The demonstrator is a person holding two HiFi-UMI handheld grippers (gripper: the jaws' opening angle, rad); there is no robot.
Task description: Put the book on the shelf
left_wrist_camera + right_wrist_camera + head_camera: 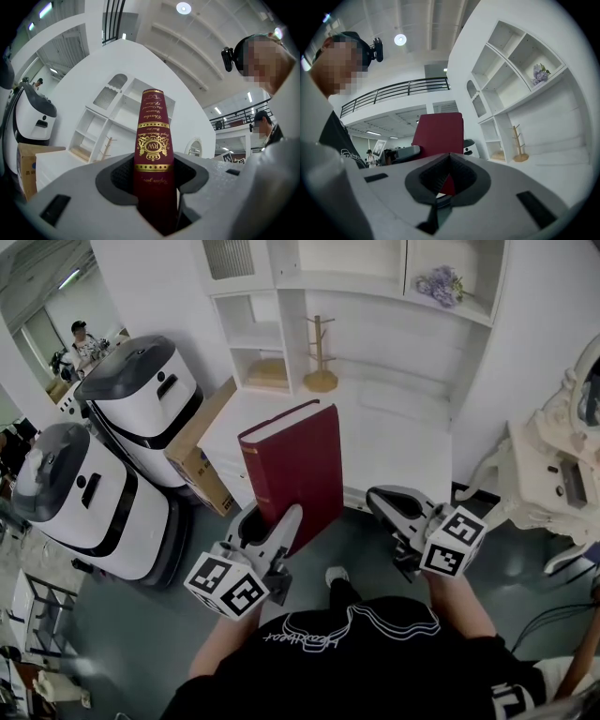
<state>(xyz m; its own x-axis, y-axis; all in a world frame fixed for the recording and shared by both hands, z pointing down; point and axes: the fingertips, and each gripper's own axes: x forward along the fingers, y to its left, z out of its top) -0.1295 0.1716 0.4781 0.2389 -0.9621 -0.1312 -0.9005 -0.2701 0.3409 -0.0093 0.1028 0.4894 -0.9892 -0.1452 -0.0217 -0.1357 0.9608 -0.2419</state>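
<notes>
A thick dark red book (300, 465) with gold lettering on its spine (152, 131) stands upright in the air in front of the white desk (398, 442). My left gripper (272, 526) is shut on its lower end, and the spine rises between the jaws (154, 176). My right gripper (384, 501) hangs to the right of the book, apart from it, shut and empty (450, 161). The right gripper view shows the book's red cover (439, 131) beyond the jaws. The white shelf unit (309, 296) rises behind the desk.
A wooden mug tree (321, 357) stands at the back of the desk and purple flowers (441, 282) sit in an upper shelf cell. Two white-and-black machines (141, 395) (80, 493) and a cardboard box (202, 451) stand at the left. An ornate white dresser (553, 474) is at the right.
</notes>
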